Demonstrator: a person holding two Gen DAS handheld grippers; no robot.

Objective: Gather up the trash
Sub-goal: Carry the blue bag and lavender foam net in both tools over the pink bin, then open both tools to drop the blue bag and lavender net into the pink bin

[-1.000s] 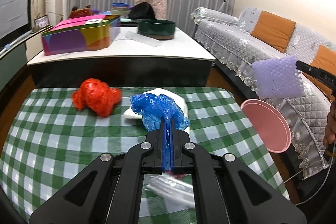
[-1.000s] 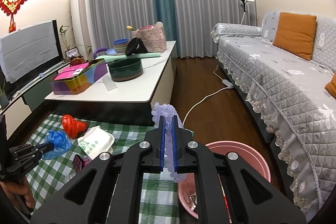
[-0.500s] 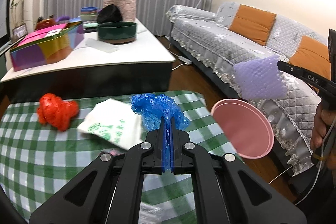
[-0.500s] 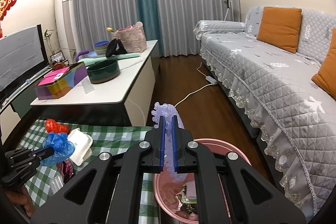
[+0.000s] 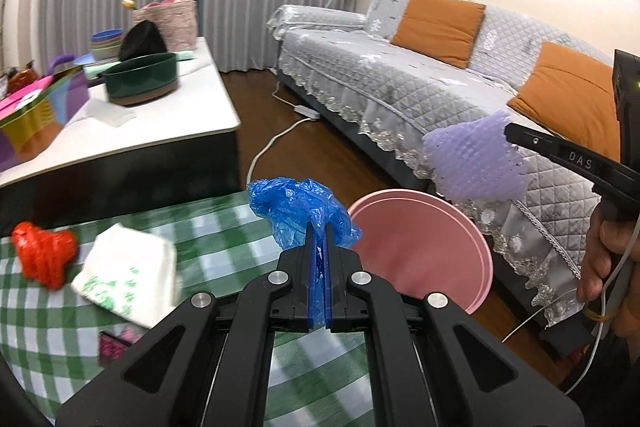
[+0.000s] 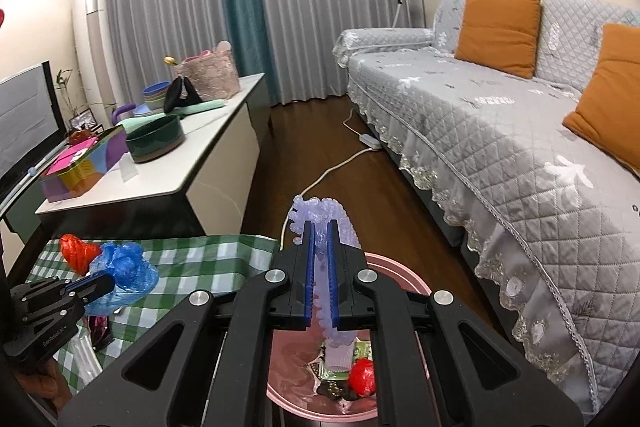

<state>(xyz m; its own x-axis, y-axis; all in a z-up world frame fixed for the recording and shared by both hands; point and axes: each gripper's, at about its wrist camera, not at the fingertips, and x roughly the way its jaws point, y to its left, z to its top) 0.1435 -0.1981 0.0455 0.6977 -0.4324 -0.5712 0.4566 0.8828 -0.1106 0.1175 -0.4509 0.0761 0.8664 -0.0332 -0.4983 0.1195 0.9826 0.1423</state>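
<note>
The left gripper [image 5: 319, 259] is clamped on a crumpled blue plastic bag [image 5: 298, 207], held above the right edge of the green-and-white checked tablecloth [image 5: 36, 311], just beside the round pink plastic bin [image 5: 420, 247]. The right gripper [image 6: 320, 291] pinches a sheet of lilac foam netting [image 6: 324, 215] directly over that bin, where wrappers already lie (contents only partly visible). Both pieces look feather-light and limp; the thin bag film is slippery, so a pinch on a bunched fold suits it, while the springy netting should hold anywhere along its edge. Still on the cloth, toward its far left corner, lie a crumpled red plastic bag [image 5: 44, 253] and a white printed paper packet [image 5: 128, 277], both probably soft and easy to pinch at a raised fold.
</note>
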